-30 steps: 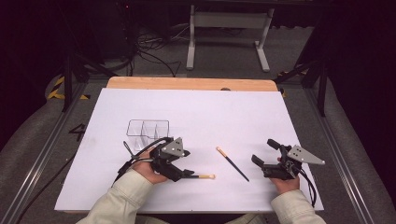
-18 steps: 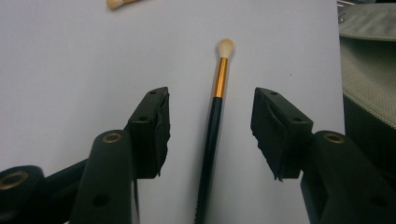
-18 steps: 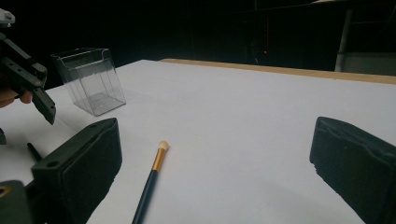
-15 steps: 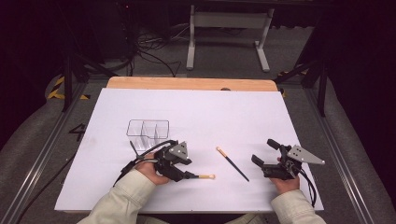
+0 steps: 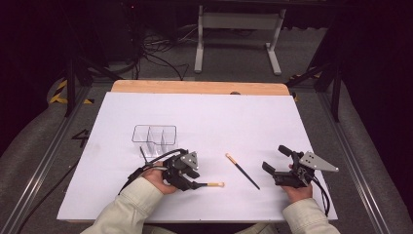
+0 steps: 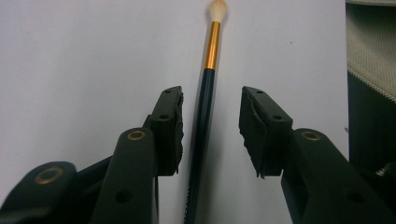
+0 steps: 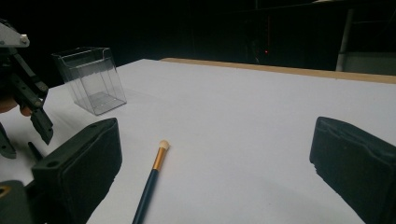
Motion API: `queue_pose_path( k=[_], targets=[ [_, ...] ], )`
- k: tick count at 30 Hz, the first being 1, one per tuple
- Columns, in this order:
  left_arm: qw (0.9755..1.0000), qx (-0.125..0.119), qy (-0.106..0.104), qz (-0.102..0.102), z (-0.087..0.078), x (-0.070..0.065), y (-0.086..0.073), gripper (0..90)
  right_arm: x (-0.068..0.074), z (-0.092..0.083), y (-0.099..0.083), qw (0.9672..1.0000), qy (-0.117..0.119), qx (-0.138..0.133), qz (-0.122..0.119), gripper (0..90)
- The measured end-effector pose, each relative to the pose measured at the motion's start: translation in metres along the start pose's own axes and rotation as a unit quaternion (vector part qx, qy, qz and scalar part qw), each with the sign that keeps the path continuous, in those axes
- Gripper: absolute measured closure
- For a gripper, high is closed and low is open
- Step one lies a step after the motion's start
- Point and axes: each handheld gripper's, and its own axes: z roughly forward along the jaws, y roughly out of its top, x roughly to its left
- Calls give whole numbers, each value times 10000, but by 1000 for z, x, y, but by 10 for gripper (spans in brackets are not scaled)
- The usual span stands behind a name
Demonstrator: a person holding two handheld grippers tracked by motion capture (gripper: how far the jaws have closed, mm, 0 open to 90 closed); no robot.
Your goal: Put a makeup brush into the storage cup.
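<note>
Left tongs (image 5: 195, 181): near left of the white tabletop (image 5: 272, 117), held in a hand with a pale sleeve. Jaws parted, astride the dark handle of a brush (image 6: 205, 116) that lies flat between them. In the left gripper view the handle runs closer to one pad (image 6: 175, 126) than the other; actual contact cannot be told. The brush's gold ferrule and pale tip project to the right of the tongs in the high view.

Right tongs (image 5: 276, 161): near right, jaws wide apart, holding nothing, low over the tabletop.

Second brush (image 5: 242, 171): between the two tongs, lying flat on a diagonal, pale tip toward the far left; apart from both tongs.

Clear plastic organiser (image 5: 154, 138): compartmented, upright, just beyond the left tongs.

Far edge: bare wooden strip (image 5: 199, 87) along the tabletop.
</note>
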Motion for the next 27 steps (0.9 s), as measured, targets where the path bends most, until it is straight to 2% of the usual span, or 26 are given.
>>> queue_pose_path(
  k=[13,24,27],
  targets=[
    [9992,388,-21,31,8,1,-2,662,0,0,0,10000,22,2,7,25],
    [9988,480,-10,89,10,2,-2,706,0,0,0,10000,16,11,-4,26],
    [9987,499,7,45,10,1,-2,708,0,1,0,10000,-1,21,-11,27]
  ],
)
